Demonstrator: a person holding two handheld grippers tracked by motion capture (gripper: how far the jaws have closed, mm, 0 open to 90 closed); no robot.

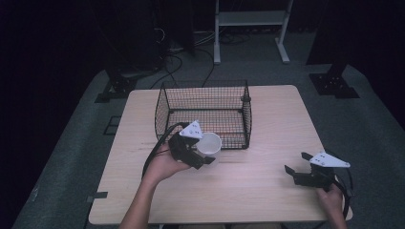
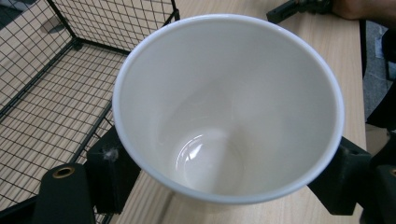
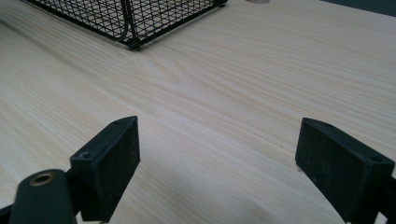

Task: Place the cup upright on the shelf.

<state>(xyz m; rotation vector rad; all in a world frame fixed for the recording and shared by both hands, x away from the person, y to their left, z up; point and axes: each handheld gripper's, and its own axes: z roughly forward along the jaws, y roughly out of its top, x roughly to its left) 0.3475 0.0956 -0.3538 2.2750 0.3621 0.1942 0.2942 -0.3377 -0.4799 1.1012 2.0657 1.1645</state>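
1. The wooden worktop [image 1: 258, 143] carries the whole scene, pale grain running across it.
2. The black wire basket [image 1: 203, 114] sits toward the far side, open at the top.
3. The white cup [image 1: 209, 145] hangs just in front of the basket's near wall, mouth up and empty.
4. The left tongs [image 1: 203, 160] are clamped on the cup, one pad [image 2: 109, 172] on each side.
5. The right tongs [image 1: 296, 168] are wide apart near the right edge, nothing between them.
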